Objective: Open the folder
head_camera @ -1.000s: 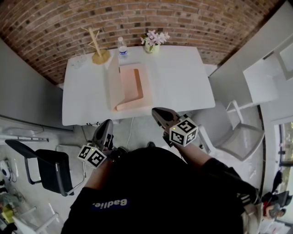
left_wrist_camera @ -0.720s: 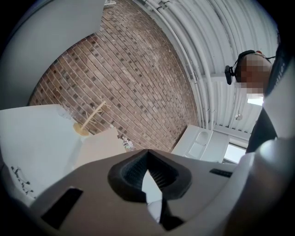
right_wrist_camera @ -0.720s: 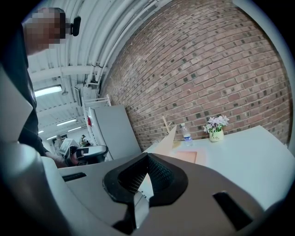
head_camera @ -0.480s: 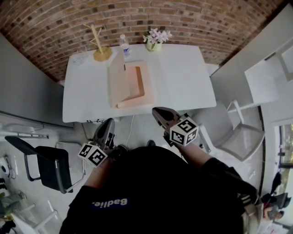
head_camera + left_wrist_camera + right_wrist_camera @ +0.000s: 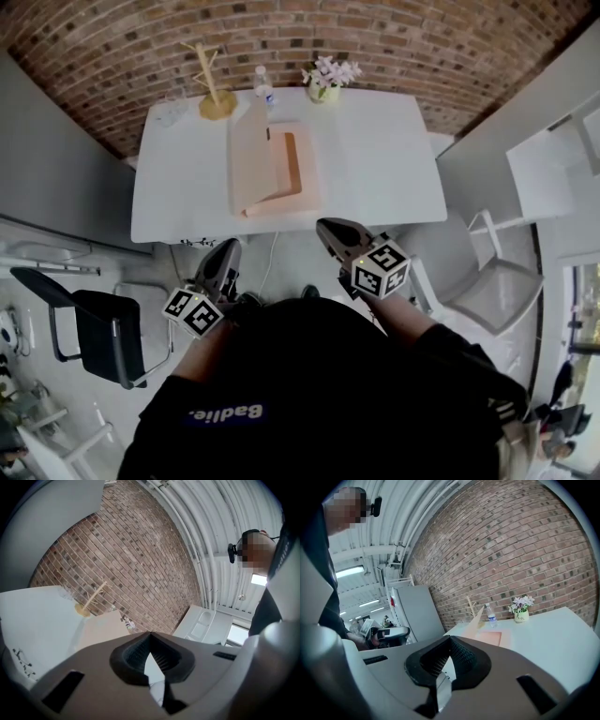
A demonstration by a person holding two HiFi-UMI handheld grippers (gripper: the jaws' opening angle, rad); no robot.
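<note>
The folder [image 5: 277, 178] is recorded on the white table [image 5: 384, 169], left of the table's middle, with its spine running away from the person. Its left cover is raised on edge and appears to lean slightly off vertical, though the exact tilt is not resolved from the head view. The peach right half lies flat on the tabletop, darker orange towards the spine. Both grippers are held off the table, on the near side of its front edge, close to the person's body and well apart from the folder. The left gripper [image 5: 229, 247] is placed below and left of the folder's near end. In the left gripper view its jaws are seen clenched tip to tip with nothing between them. The right gripper [image 5: 330, 227] is placed just short of the table edge, below and right of the folder's near end. Its jaws are likewise pressed together and empty. Along the far edge a wooden branch stand [image 5: 214, 94], a water bottle [image 5: 264, 86] and a flower pot [image 5: 328, 80] are noted before the brick wall [image 5: 422, 56].
</note>
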